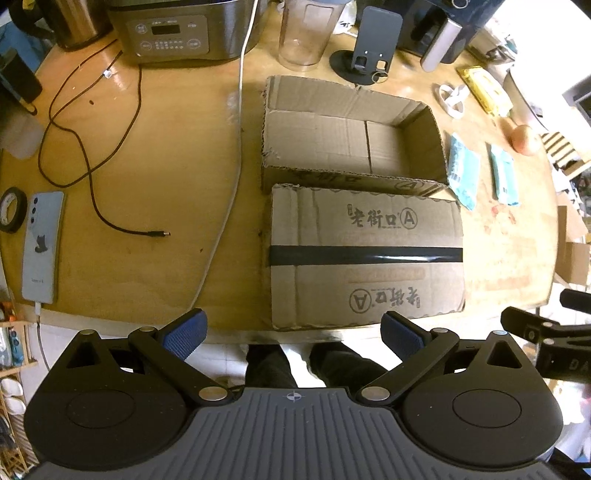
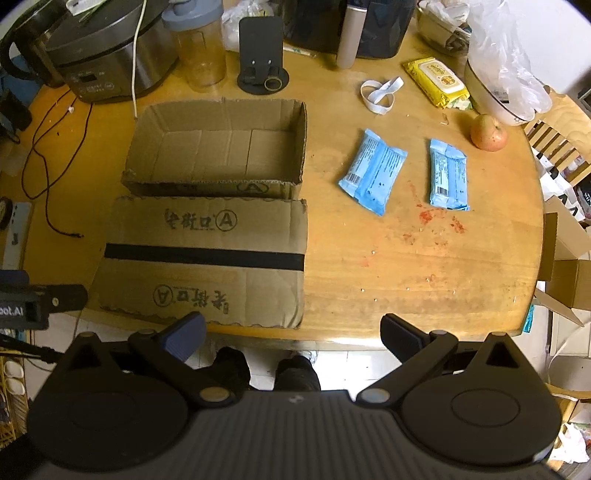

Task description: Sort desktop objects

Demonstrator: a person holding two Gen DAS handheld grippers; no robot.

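On the wooden counter (image 2: 406, 280) an empty cardboard box (image 2: 218, 147) sits behind its flattened lid (image 2: 207, 258). Two blue packets (image 2: 373, 171) (image 2: 448, 175) lie right of it. Left tool (image 1: 294, 332) and right tool (image 2: 293, 334) hover spread wide, empty.

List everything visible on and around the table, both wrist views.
cardboard box: 1, brown, open and empty, table centre
cardboard lid: 1, brown with black tape, flat in front of the box
blue packets: 2, right of the box, apart
apple: 1, reddish, far right
wipes pack: 1, yellow, back right
white band: 1, looped, left of the wipes
phone stand: 1, dark, behind the box
clear jar: 1, back
cooker: 1, silver, back left
phone: 1, pale blue, left edge
tape roll: 1, black, beside the phone
black cable: 1, left
left gripper: open, empty
right gripper: open, empty
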